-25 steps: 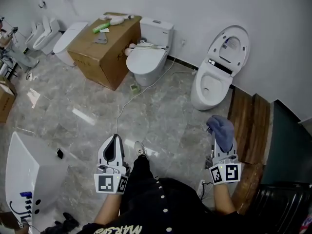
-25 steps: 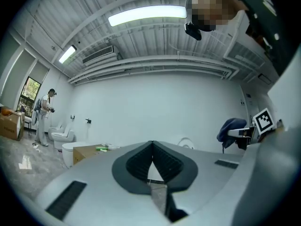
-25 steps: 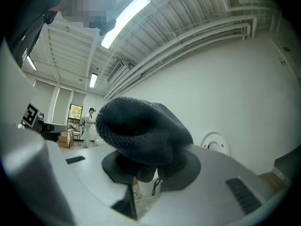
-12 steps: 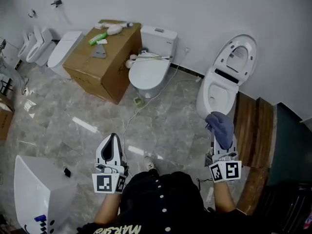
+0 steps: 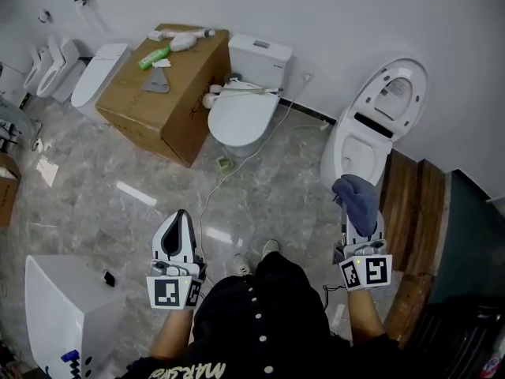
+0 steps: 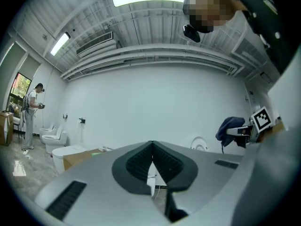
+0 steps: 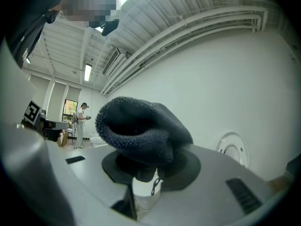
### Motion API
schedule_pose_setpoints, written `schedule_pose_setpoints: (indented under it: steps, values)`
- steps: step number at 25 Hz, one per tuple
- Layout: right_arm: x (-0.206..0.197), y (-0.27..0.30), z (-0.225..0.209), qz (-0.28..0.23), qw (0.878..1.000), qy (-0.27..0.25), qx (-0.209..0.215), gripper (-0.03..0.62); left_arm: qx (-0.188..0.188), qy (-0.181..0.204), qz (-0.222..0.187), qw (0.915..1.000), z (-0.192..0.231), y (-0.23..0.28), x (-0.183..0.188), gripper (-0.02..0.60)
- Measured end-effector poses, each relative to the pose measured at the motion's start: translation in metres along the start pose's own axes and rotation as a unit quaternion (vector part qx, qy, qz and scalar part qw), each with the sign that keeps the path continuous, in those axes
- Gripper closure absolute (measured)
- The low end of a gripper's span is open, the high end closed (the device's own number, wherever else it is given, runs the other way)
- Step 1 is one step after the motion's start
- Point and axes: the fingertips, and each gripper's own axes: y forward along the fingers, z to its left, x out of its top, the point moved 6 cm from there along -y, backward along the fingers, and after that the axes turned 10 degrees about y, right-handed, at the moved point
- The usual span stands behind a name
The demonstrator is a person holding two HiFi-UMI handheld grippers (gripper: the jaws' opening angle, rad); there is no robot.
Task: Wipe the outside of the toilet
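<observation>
Toilet (image 5: 359, 152) with its lid (image 5: 394, 93) raised stands at the upper right of the head view, and we note our right gripper (image 7: 143, 171) held just short of its bowl, jaws clamped on a bunched dark blue cloth (image 5: 357, 202). We find our left gripper (image 5: 181, 219) at lower centre-left over the marble floor (image 5: 102, 212), its jaws pressed together with nothing between them. A thin cable (image 5: 209, 188) crosses the floor ahead of it towards a second toilet (image 5: 241, 113), whose lid is down, at upper centre. A cardboard box (image 5: 158, 93) bearing bottles stands just left of that toilet. Wooden boards (image 5: 410, 204) lie along the right edge.
</observation>
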Motion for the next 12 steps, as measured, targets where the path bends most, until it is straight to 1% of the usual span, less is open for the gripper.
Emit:
schedule_pose_setpoints:
  steps: [5, 9, 12]
  values:
    - [-0.002, 0.044, -0.016, 0.007, 1.0, 0.001, 0.03, 0.498, 0.019, 0.0, 0.006, 0.9998, -0.004, 0.027, 0.003, 0.571]
    - [-0.005, 0.077, -0.031, 0.009, 0.999, 0.002, 0.054, 0.497, 0.041, 0.001, 0.022, 0.9989, -0.01, 0.054, 0.005, 0.571]
    - [-0.014, 0.103, -0.044, 0.018, 0.998, 0.007, 0.067, 0.497, 0.048, 0.011, 0.02, 0.9986, -0.014, 0.074, 0.009, 0.571]
